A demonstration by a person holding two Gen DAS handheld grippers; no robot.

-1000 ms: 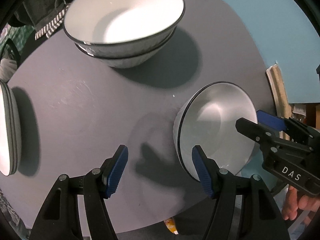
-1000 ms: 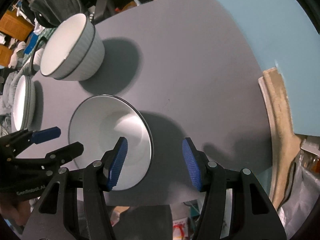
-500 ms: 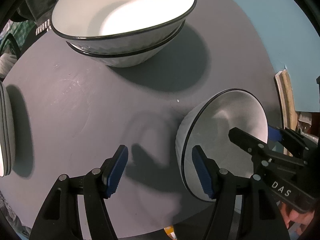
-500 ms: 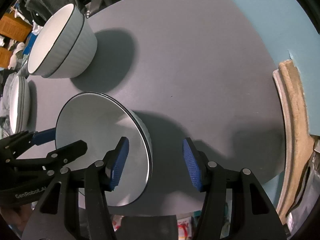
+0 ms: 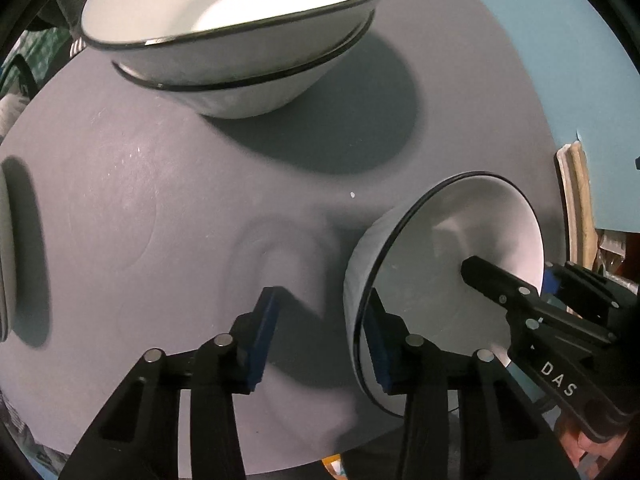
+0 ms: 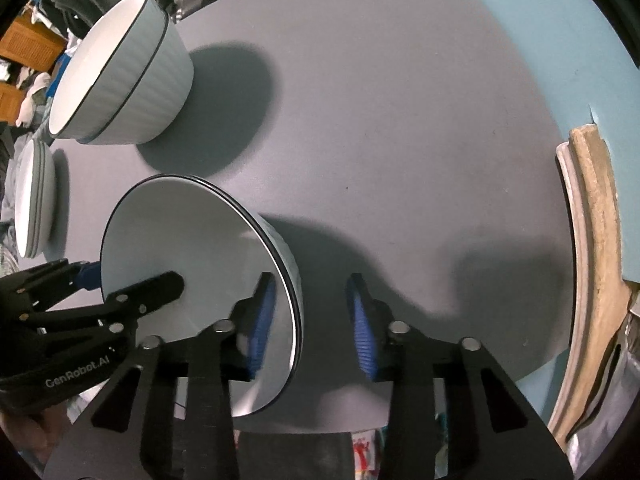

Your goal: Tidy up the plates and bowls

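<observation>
A small white bowl with a black rim sits near the front edge of the grey round table. My left gripper straddles one side of its wall, right pad inside and left pad outside. Its jaws are closing, and a gap still shows at the outer pad. My right gripper straddles the opposite side, left pad inside, also closing with room beside the rim. Two larger nested bowls stand farther back.
A stack of white plates lies at the table's left edge. A curved wooden piece stands just off the right edge. Clothes and clutter lie beyond the far left. A hand shows low at the right.
Both pairs of jaws have narrowed across the small bowl's wall. The bowl has stayed where it was on the table.
</observation>
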